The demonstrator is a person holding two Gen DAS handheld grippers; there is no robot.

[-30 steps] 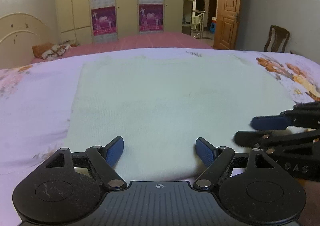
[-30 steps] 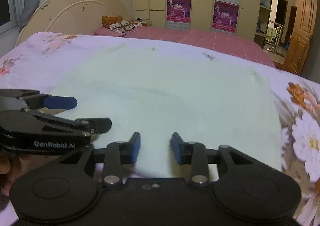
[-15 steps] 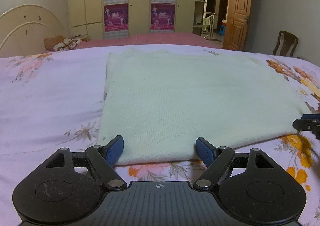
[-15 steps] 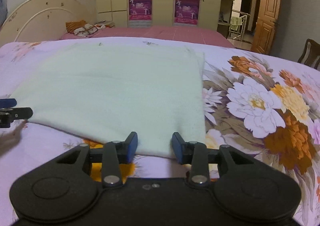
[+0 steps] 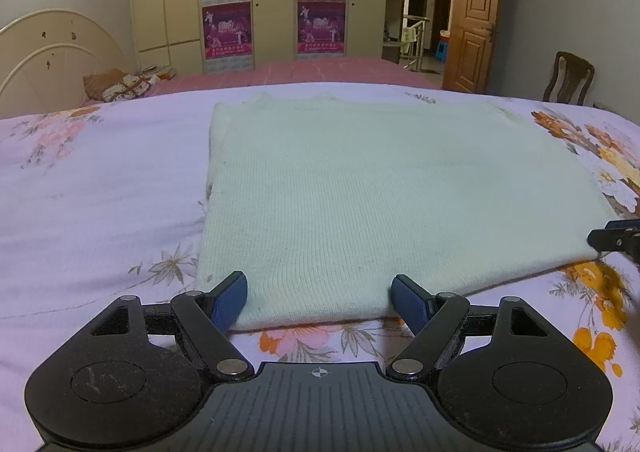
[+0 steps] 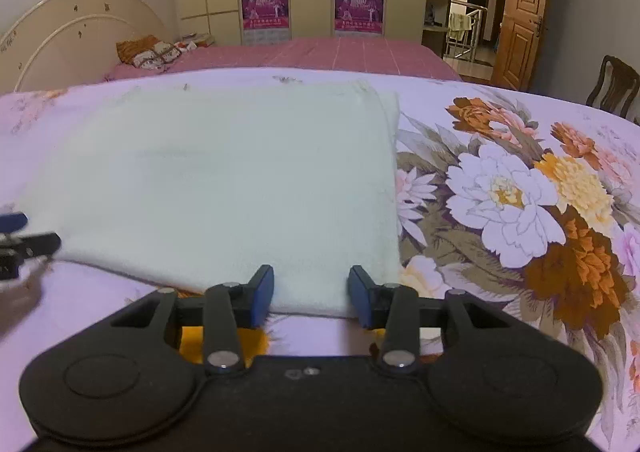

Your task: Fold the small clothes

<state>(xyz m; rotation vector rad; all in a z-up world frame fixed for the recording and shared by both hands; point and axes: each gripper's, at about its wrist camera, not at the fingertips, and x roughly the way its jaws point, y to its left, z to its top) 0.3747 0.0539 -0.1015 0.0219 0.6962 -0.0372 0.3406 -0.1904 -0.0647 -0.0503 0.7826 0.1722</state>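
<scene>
Lying flat on floral bedsheet, pale folded garment, left gripper hovering wide apart at near-left edge, right gripper narrower, just been opening, straddling near-right corner, pads not pressing.

bedsheet lies bare left of the folded pale garment & right of it too, so free passage both sides. left gripper & right gripper crowd its near edge. headboard & chair stand well apart.

Pale mint knit garment on lilac bedsheet with orange-and-white flowers.
</scene>
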